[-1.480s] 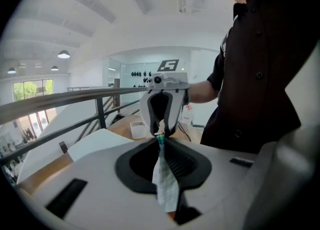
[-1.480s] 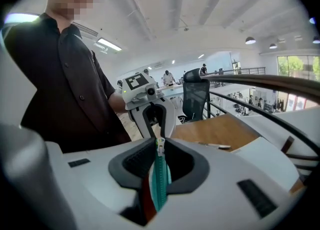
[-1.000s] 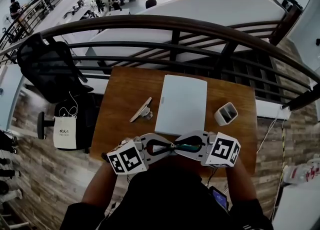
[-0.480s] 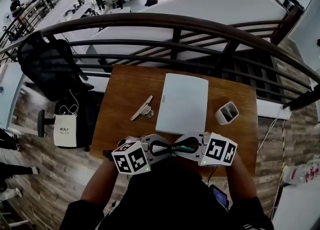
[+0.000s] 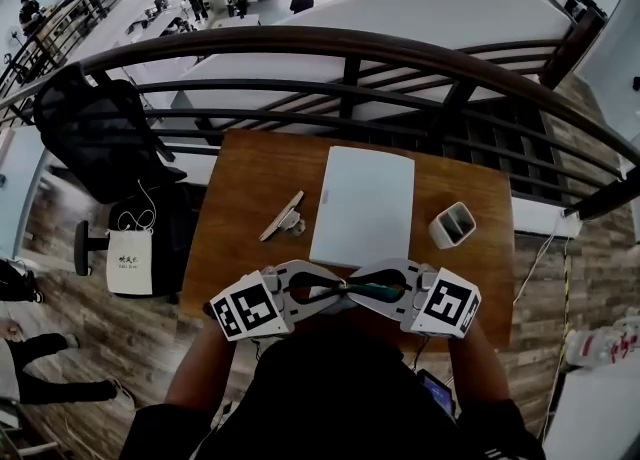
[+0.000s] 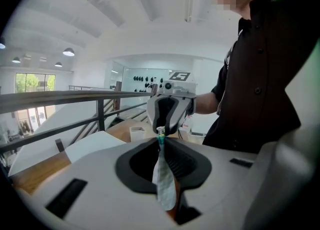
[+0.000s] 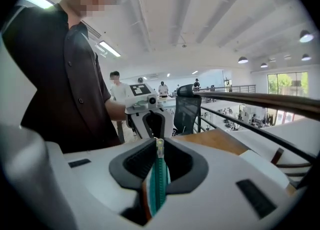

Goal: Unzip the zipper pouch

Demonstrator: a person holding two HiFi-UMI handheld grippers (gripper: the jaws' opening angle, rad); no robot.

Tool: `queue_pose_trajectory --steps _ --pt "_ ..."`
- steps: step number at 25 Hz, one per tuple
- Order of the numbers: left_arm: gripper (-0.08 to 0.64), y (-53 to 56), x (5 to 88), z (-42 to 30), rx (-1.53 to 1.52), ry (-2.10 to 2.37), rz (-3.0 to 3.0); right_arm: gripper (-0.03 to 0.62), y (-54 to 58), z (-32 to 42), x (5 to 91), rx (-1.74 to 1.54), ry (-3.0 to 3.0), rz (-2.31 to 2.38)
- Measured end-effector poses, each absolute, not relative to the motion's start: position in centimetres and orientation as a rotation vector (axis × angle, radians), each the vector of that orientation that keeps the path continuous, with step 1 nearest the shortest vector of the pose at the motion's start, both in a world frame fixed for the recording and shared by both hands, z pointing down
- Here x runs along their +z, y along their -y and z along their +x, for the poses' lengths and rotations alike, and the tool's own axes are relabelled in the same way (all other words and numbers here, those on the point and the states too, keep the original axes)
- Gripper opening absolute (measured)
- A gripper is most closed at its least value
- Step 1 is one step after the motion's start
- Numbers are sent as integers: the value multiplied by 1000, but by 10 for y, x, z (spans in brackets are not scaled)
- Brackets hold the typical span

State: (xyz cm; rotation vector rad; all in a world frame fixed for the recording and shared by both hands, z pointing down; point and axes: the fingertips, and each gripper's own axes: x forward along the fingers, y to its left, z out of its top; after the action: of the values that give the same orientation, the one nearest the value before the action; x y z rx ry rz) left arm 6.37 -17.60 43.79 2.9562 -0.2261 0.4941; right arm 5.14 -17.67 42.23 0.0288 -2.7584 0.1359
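- The pouch [image 6: 163,184] hung in the air between my two tools, just off the near edge of the table [image 5: 250,178] and close against the operator's chest. It touched nothing else.
- The left gripper [image 6: 161,141] was clamped on the pale cloth end of the pouch, with the fold pinched flat between its pads.
- The right gripper [image 7: 159,149] was clamped on the teal zipper [image 7: 156,189]. The small pale pull tab [image 7: 159,146] sat right at its tips.
- The two tools faced each other nose to nose, with almost no pouch showing between them in the head view.
- As I judged it, the step was to draw the tab along the teeth while the left side held firm.
- To do that well I'd have pulled straight along the zipper line, not up or sideways, and kept the cloth taut so the slider didn't bunch it.
- The main risk I saw was the thin tab slipping out of the pads, or the soft cloth creeping out on the left.
- The cloth was limp, matte and pale grey-white. The zipper tape was ribbed and bright teal. The tab looked like hard, glossy plastic.
- The table was warm brown wood with a smooth top. On it, well away from the pouch, lay a flat white board [image 5: 365,206] and a small white cup [image 5: 452,226].
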Motion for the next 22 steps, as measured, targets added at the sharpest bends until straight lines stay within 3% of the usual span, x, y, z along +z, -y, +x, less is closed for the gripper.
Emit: queue_pose_trajectory --steps 12,22 --pt "46 182 425 64 412 273 2973 31 190 74 408 489 2956 248" --pt "46 182 451 75 777 323 3096 20 192 83 436 850 2785 401"
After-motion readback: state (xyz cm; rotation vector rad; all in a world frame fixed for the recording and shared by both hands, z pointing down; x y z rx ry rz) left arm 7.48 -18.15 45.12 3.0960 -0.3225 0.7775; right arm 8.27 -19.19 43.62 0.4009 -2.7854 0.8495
